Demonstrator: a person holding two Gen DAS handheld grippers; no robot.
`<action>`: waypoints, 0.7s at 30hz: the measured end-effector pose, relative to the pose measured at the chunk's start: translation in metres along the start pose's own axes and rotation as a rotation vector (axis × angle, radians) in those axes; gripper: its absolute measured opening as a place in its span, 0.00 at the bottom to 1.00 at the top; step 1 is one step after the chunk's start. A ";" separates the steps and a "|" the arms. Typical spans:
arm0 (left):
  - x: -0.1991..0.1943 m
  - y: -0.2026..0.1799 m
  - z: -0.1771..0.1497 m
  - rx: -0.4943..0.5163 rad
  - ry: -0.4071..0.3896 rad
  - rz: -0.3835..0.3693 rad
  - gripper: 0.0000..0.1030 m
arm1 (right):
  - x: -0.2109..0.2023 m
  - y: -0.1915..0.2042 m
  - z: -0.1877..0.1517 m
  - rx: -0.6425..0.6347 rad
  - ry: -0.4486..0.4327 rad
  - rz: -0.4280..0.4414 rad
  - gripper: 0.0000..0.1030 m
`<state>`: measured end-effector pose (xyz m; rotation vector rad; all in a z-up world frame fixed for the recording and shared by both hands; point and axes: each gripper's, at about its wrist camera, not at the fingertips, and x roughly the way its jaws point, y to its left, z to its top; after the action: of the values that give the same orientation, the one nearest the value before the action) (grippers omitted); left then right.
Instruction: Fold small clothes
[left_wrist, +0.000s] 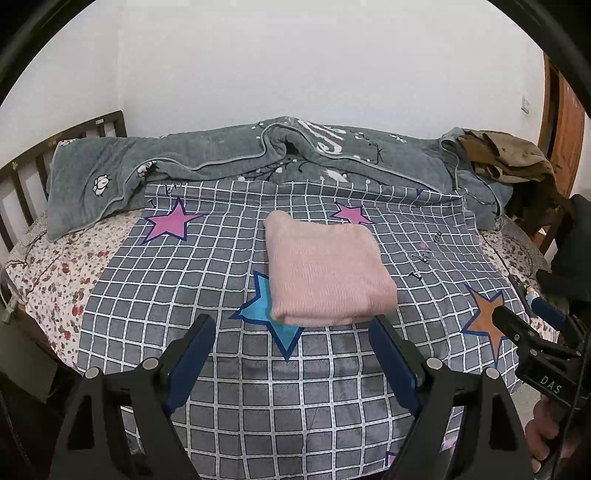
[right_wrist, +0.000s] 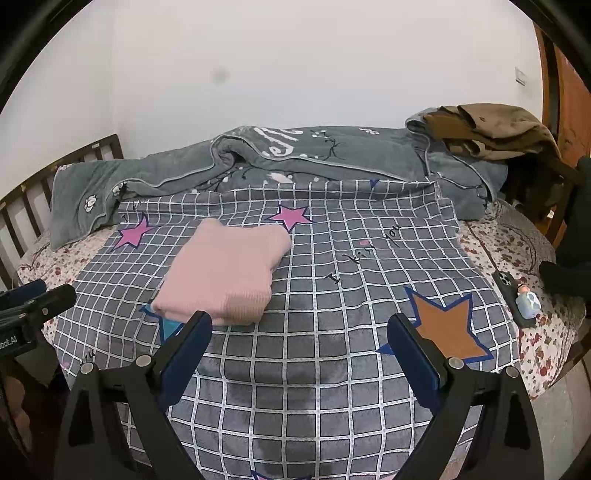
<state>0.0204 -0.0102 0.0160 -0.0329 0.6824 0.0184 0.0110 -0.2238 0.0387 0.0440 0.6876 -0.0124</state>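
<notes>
Nearest to me, the left gripper (left_wrist: 291, 332) is hovering over the bed with its blue-padded jaws standing wide apart and nothing between them. The right gripper (right_wrist: 299, 332) is hanging beside it in the same way, spread wide and empty. A hand (left_wrist: 543, 439) is gripping the right tool's handle at the edge of the left camera's view.

Under both, a grey checked blanket (left_wrist: 221, 387) with white grid lines and coloured stars is lying flat across the bed. The pink folded garment (left_wrist: 325, 269) is sitting on it just beyond the left gripper's fingertips, touching neither tool, and it is covering part of a blue star (left_wrist: 275, 317). An orange star (right_wrist: 447, 328) is showing just past the right gripper.

Off to the right, a phone (right_wrist: 511, 295) with a small figure on it is lying on the floral sheet (right_wrist: 491, 251), well apart from the garment.

Farther back, a rumpled grey quilt (left_wrist: 207, 155) is stretching along the far side of the bed, with a brown jacket (right_wrist: 495, 129) heaped on its right end. A dark wooden bed rail (left_wrist: 44, 151) is running along the left, a plain white wall (left_wrist: 295, 66) is rising behind everything, and a wooden door (left_wrist: 563, 122) is standing at the far right.
</notes>
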 end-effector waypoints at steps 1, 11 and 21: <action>-0.001 0.000 0.000 0.000 -0.001 0.001 0.82 | -0.001 -0.002 0.000 0.002 -0.001 0.000 0.92; -0.003 -0.002 -0.002 0.000 0.002 0.000 0.82 | -0.008 -0.004 0.000 -0.003 -0.011 -0.007 0.92; -0.006 -0.002 -0.003 -0.002 -0.003 -0.001 0.82 | -0.012 -0.003 0.000 -0.006 -0.011 -0.010 0.92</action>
<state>0.0141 -0.0122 0.0170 -0.0349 0.6798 0.0186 0.0018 -0.2267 0.0459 0.0345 0.6769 -0.0203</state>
